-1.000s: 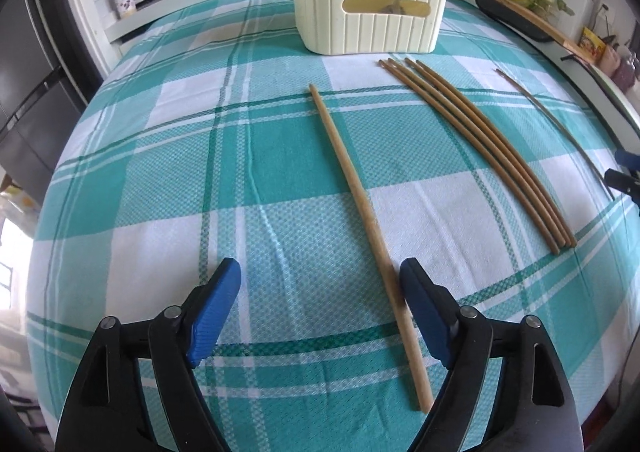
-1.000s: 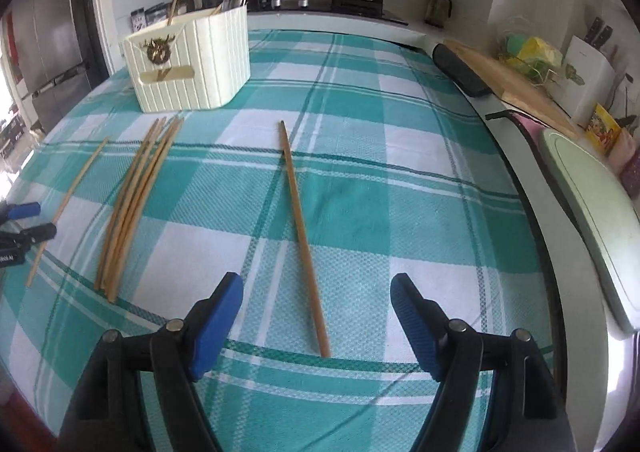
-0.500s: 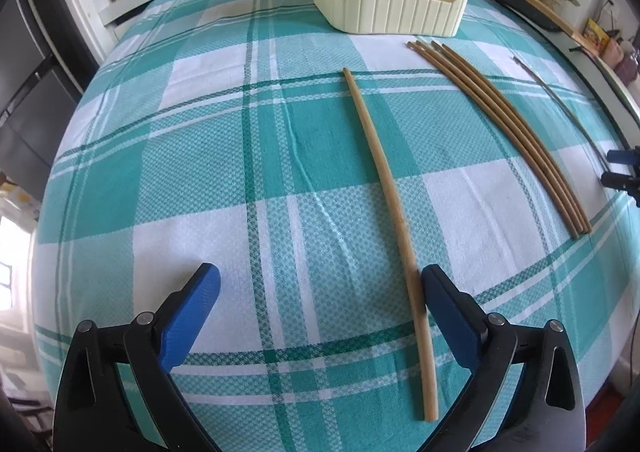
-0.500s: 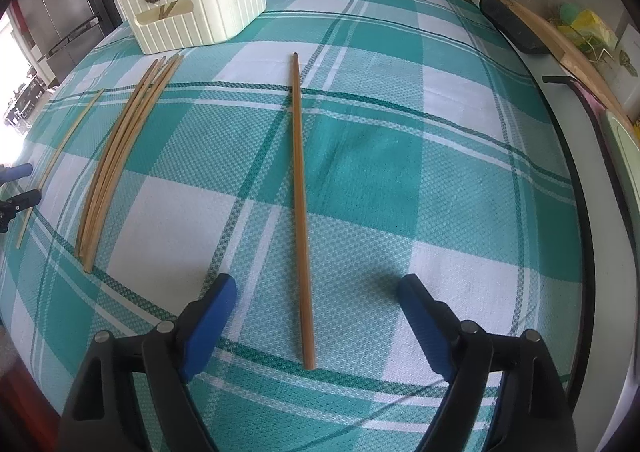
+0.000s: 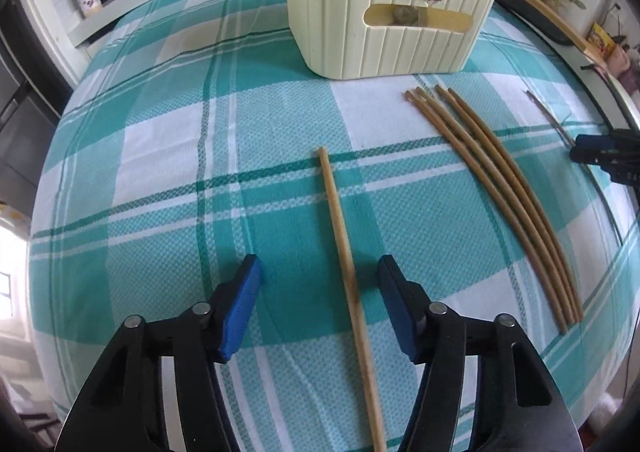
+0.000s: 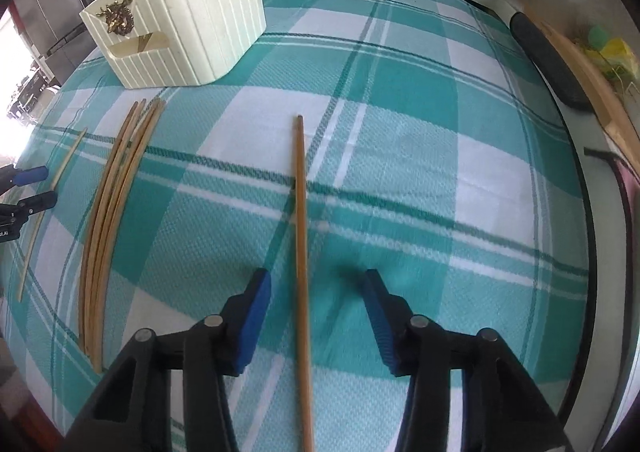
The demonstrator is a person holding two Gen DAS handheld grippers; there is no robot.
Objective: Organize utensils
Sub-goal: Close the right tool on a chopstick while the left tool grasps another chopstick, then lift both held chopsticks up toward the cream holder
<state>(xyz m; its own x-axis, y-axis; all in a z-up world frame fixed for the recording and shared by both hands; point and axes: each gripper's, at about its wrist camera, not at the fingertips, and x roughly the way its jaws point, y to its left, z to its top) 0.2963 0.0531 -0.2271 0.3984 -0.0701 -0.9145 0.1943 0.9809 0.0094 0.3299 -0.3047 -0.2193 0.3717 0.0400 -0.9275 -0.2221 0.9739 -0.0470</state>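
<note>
Each gripper, left [image 5: 320, 306] and right [image 6: 318, 310], has just been closing yet stands spread astride its own chopstick [image 5: 344, 264], [image 6: 301, 236], pads clear, the stick flat on the cloth [image 5: 160, 156] along the finger line toward the holder [image 5: 384, 8]; only the right view shows a stick already in the holder.

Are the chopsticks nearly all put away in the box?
Not yet. The cream box holds a few utensils. Each open gripper, left and right, has been closing around one loose chopstick, not gripping yet. Four more chopsticks lie on the cloth.
</note>
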